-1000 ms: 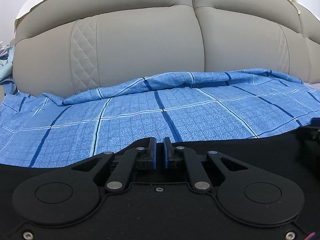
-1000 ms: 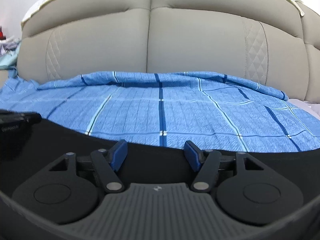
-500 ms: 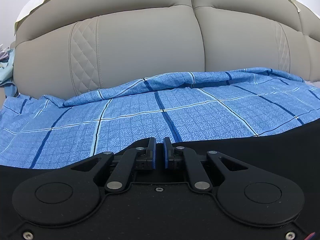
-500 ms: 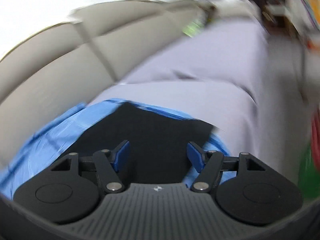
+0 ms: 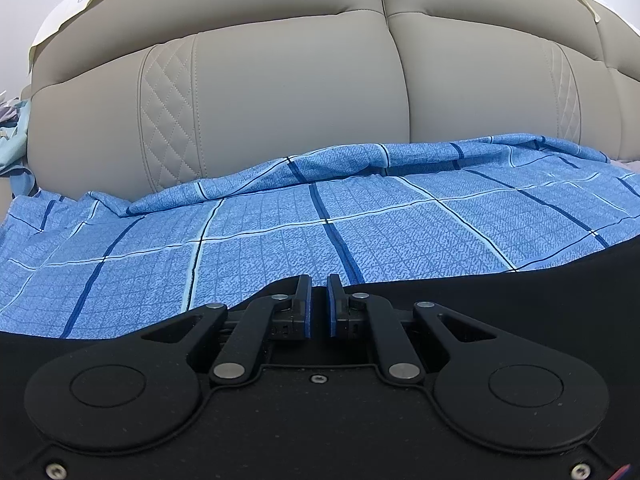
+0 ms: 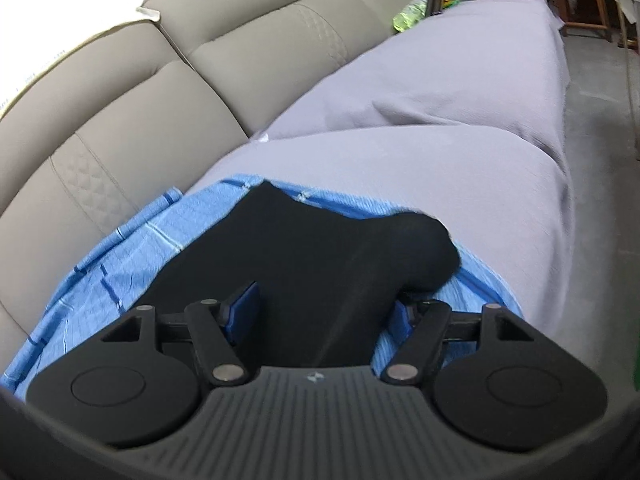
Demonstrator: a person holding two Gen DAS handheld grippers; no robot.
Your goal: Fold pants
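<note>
The black pants [image 6: 304, 256] are lying on a blue checked sheet [image 5: 280, 248] spread over the seat of a beige sofa [image 5: 288, 92], with a grey cover [image 6: 440, 140] on the seat further along. The left gripper [image 5: 319, 306] has its fingers clenched nearly together at the near edge of the black cloth, but I honestly can't tell if any fabric is actually pinched in there, since black on black just blends. The right gripper [image 6: 324, 312] is spread wide, released, with a raised ridge of the pants running between its fingers and nothing grasped. My guess at what could go wrong: if the left side isn't really holding the cloth, any pull will just slip off and the fold won't line up. The right could also close on that bunched ridge and grab several layers, or snag the sheet underneath and drag it along. The lump at the far end of the pants looks like it'd leave a lopsided fold too. Hard to make out: which end is the waistband, how the legs are laid, and most of the garment is cut off behind the gripper bodies.
</note>
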